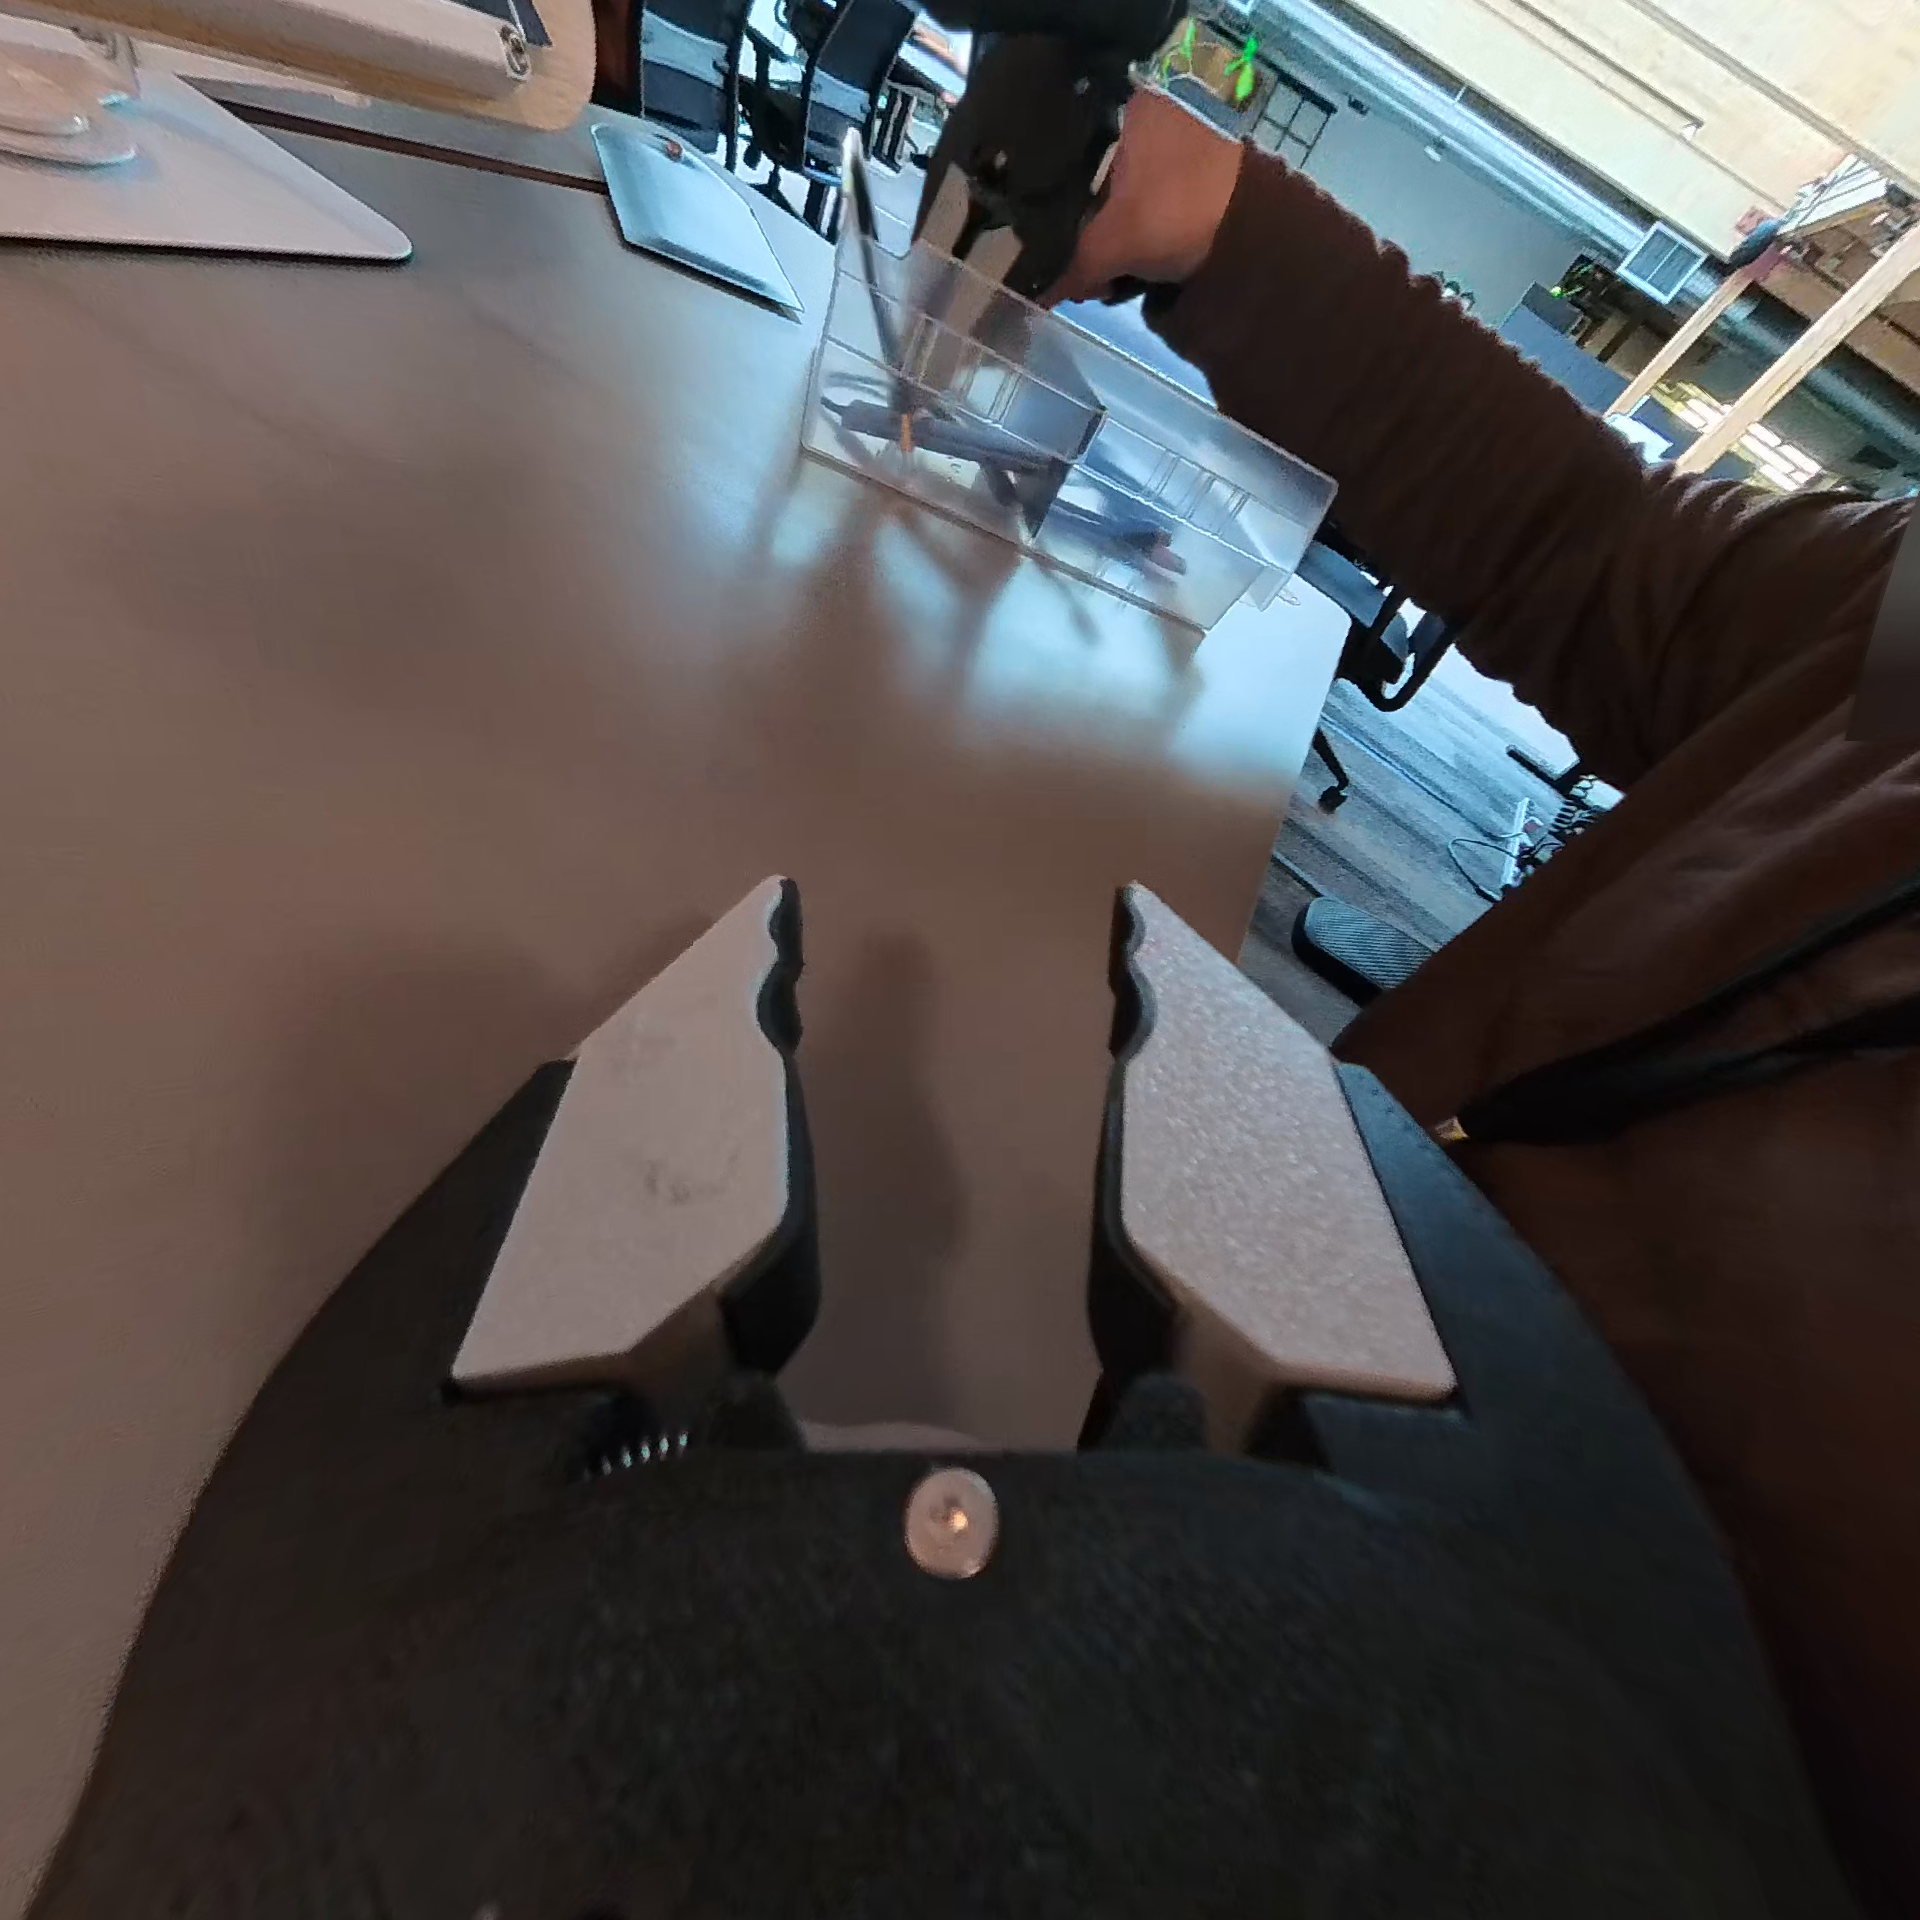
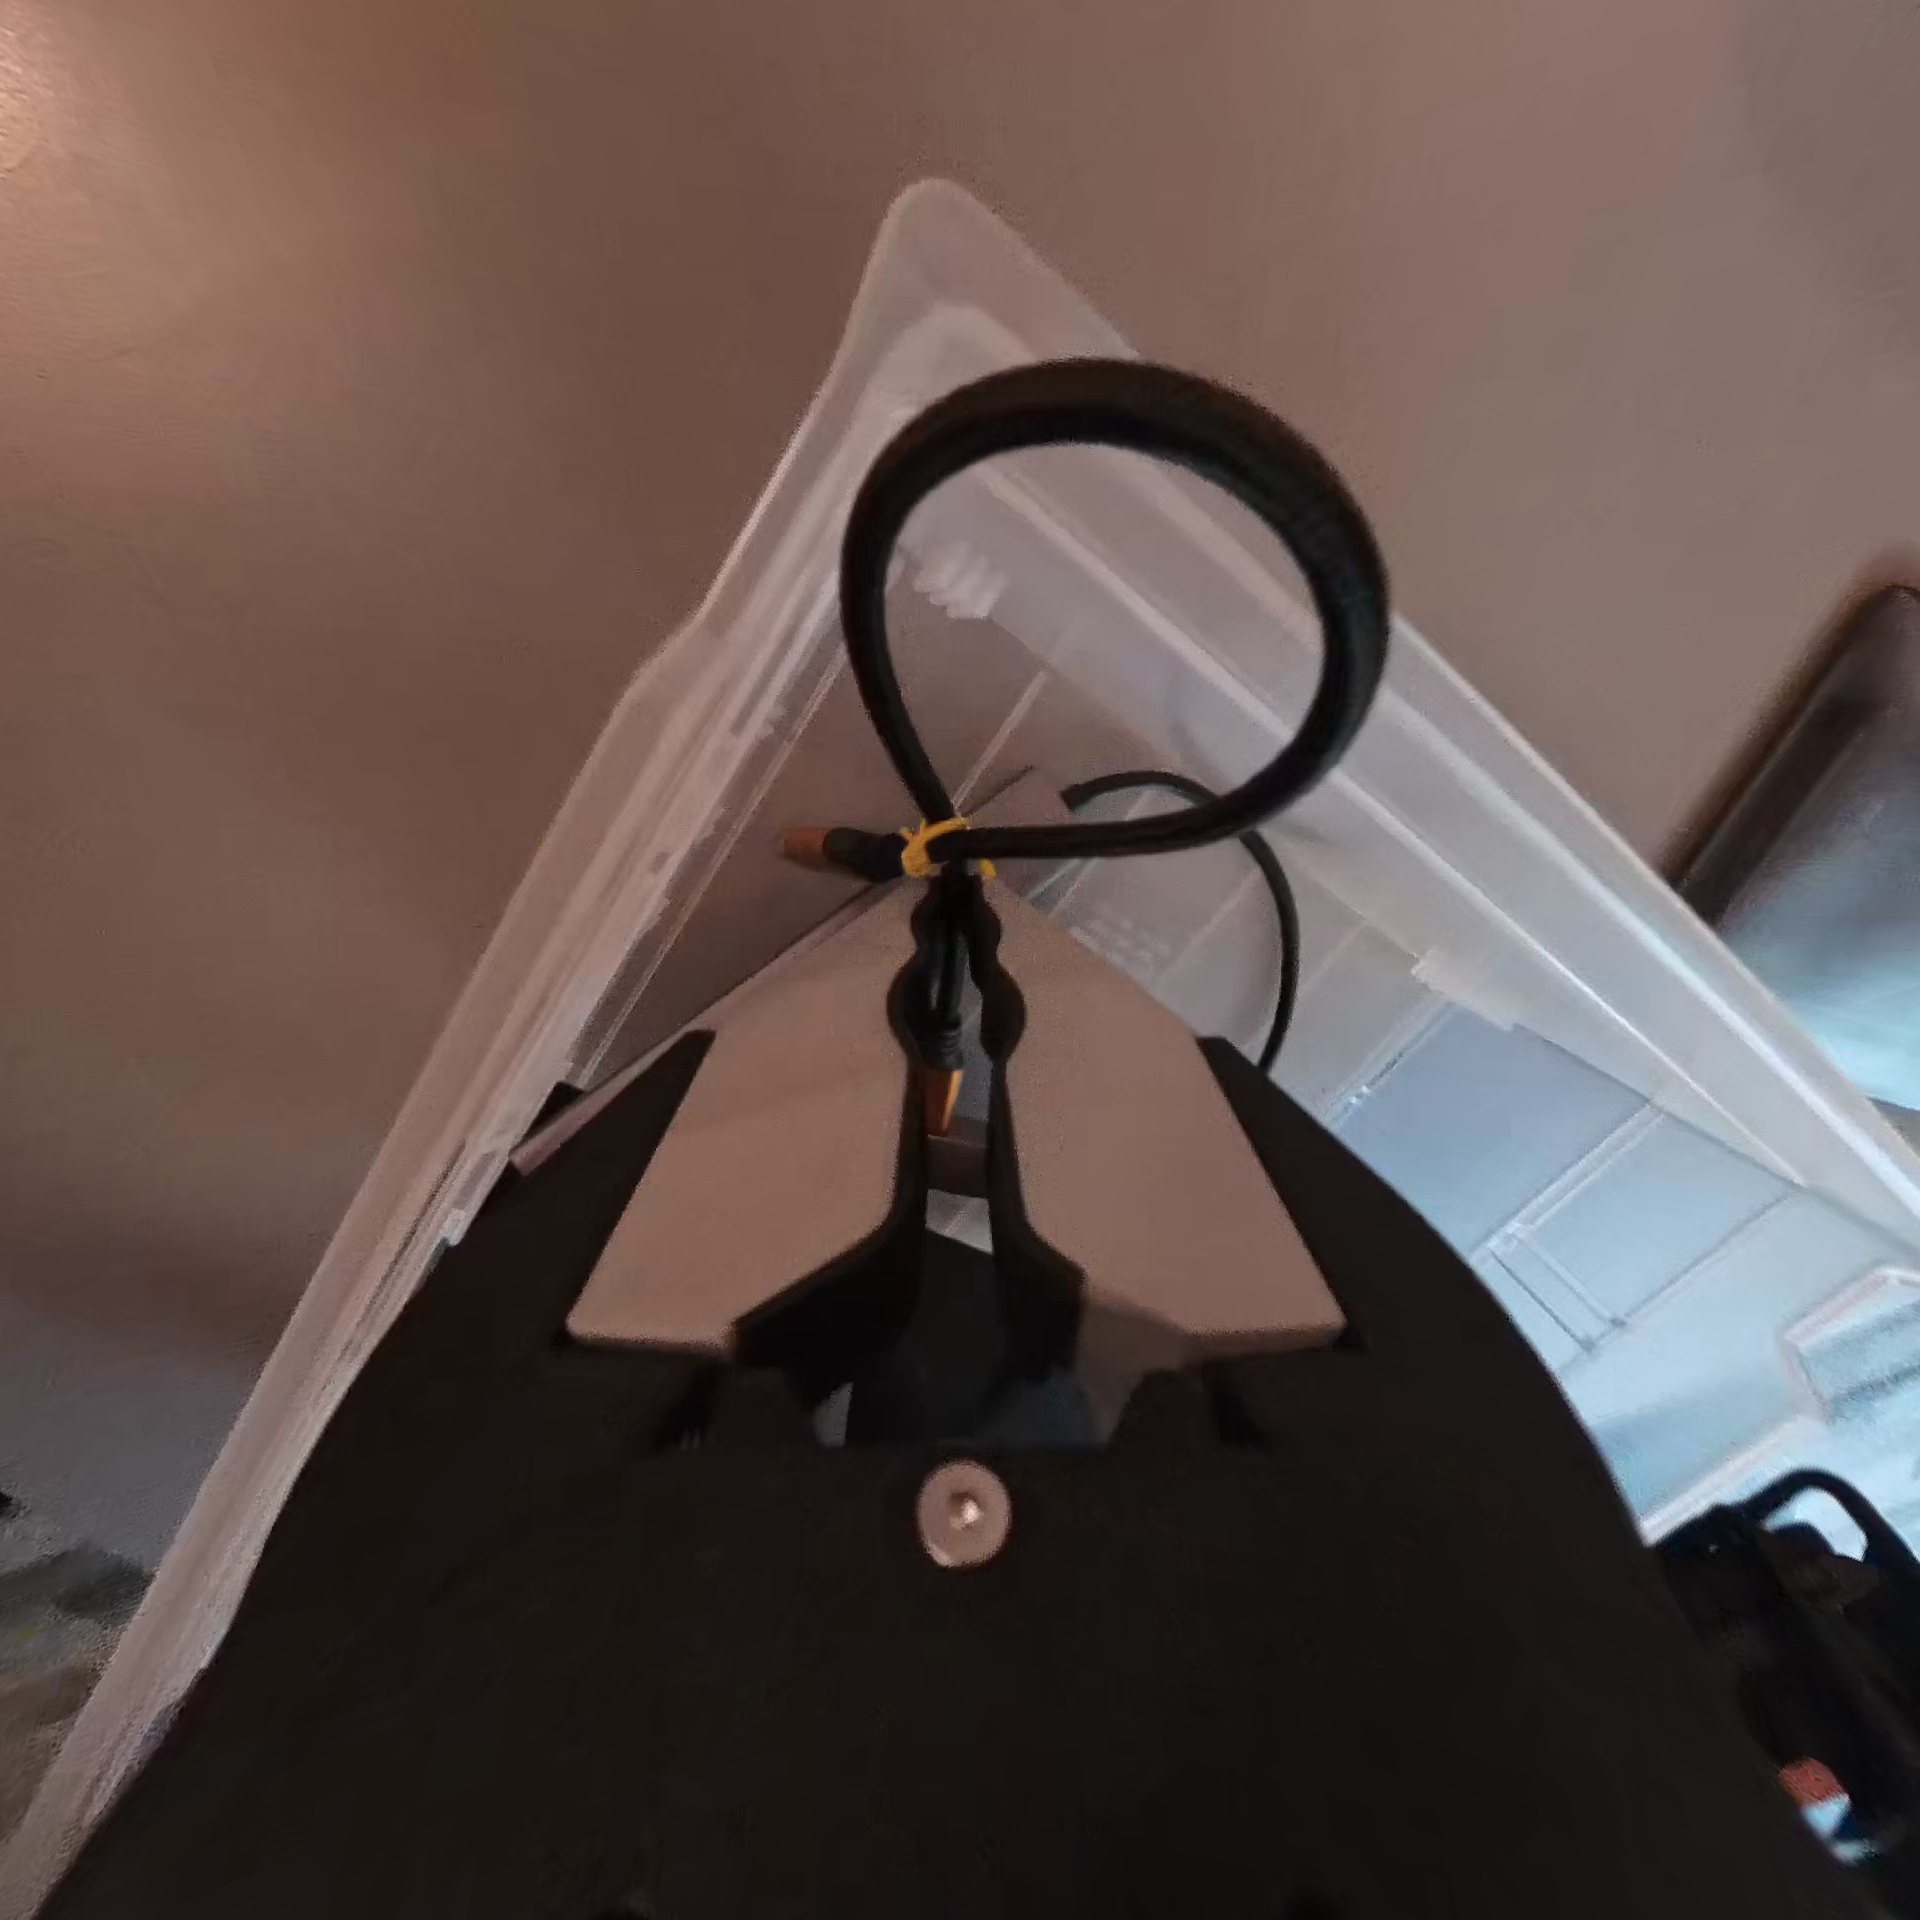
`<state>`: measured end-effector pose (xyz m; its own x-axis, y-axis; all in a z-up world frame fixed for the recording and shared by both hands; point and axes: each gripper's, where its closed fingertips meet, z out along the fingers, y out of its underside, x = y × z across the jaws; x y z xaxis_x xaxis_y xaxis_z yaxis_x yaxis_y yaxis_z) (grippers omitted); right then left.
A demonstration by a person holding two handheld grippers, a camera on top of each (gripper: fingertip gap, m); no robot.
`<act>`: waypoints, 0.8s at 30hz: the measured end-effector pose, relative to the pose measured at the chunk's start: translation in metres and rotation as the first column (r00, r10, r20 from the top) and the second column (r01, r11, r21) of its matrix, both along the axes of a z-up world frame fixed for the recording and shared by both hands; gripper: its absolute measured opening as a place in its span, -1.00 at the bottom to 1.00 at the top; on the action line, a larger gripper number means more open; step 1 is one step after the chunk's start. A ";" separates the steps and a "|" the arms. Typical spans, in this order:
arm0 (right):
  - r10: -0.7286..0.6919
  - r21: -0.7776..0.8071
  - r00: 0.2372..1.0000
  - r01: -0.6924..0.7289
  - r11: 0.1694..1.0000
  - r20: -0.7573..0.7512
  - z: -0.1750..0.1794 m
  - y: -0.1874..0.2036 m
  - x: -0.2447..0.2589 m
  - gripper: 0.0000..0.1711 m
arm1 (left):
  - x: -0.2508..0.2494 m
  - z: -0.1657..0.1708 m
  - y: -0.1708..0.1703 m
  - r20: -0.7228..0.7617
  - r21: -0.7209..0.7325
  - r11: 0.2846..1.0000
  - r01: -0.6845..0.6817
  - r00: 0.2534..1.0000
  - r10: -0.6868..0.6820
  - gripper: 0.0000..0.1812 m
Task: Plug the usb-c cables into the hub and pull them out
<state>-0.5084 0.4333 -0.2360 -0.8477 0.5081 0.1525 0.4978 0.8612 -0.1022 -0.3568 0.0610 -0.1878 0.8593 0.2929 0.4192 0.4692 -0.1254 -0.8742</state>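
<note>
My left gripper is open with nothing between its fingers, low over the brown table. Far ahead stands a clear plastic box with dark cables in it. My right gripper is above that box, and a black cable rises from it. In the right wrist view my right gripper is shut on the black cable, just behind one plug. The cable is coiled in a loop bound by a yellow tie. Its other copper-tipped plug points left. The clear box lies below.
A silver flat device and a silver stand base lie at the table's far left. The table edge runs on the right, with office chairs beyond. A person's brown sleeve reaches over it. A thin black cord lies in the box.
</note>
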 end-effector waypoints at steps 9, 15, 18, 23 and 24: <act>-0.240 -0.285 0.948 0.175 0.942 -0.211 0.080 0.021 -0.004 -1.00 | 0.003 0.004 0.001 0.009 0.035 0.999 0.030 1.000 -0.030 -0.37; -0.442 -0.456 0.854 0.288 0.842 -0.276 0.124 0.045 0.004 -1.00 | 0.003 0.011 0.033 -0.077 0.002 0.996 0.087 0.993 -0.087 -0.37; -0.501 -0.559 0.831 0.303 0.772 -0.241 0.138 0.040 0.008 -1.00 | 0.001 0.018 0.062 -0.074 -0.018 0.990 0.139 0.987 -0.140 -0.37; -0.566 -0.652 0.789 0.303 0.695 -0.237 0.158 0.030 0.008 -1.00 | -0.022 0.039 0.122 -0.033 0.005 0.984 0.176 0.984 -0.176 -0.37; -0.572 -0.663 0.784 0.297 0.687 -0.241 0.162 0.027 0.009 -1.00 | -0.030 0.043 0.136 -0.047 -0.010 0.984 0.178 0.983 -0.179 -0.37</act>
<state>-0.4999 0.4599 -0.0737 -0.4306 0.9022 -0.0249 0.5907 0.2609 -0.7635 -0.3873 0.1975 -0.1449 0.9168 0.1352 0.3757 0.3970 -0.2083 -0.8939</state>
